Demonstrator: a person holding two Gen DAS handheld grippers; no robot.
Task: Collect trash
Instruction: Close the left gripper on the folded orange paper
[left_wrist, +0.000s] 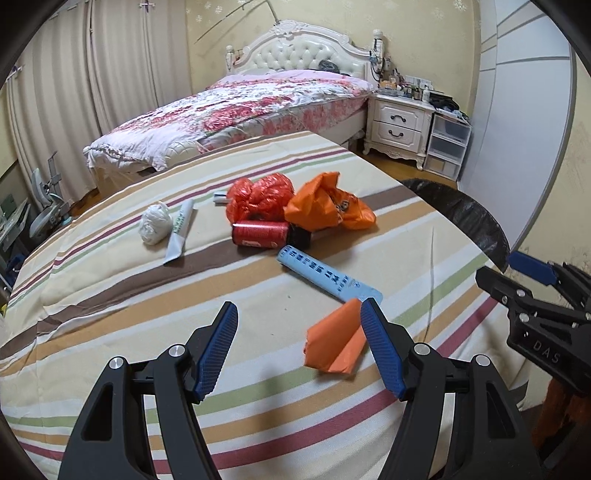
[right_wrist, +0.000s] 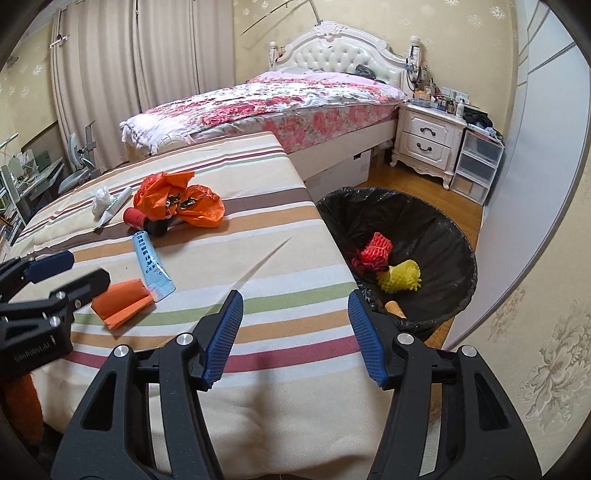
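The black-lined bin holds red and yellow foam nets. Both grippers, left and right, hover over the striped cover, tilted downward, jaws apart, empty.

My two views are evenly lit by soft, warm indoor light with faint shadows; fisheye bending curves the edges, dark vignettes fill the corners, and focus stays sharp.

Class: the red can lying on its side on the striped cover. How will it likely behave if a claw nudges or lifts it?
The red can lies on its side, so a nudge would probably roll it. Its smooth, rounded wall may slip between pads. The soft striped cover might slow any roll.
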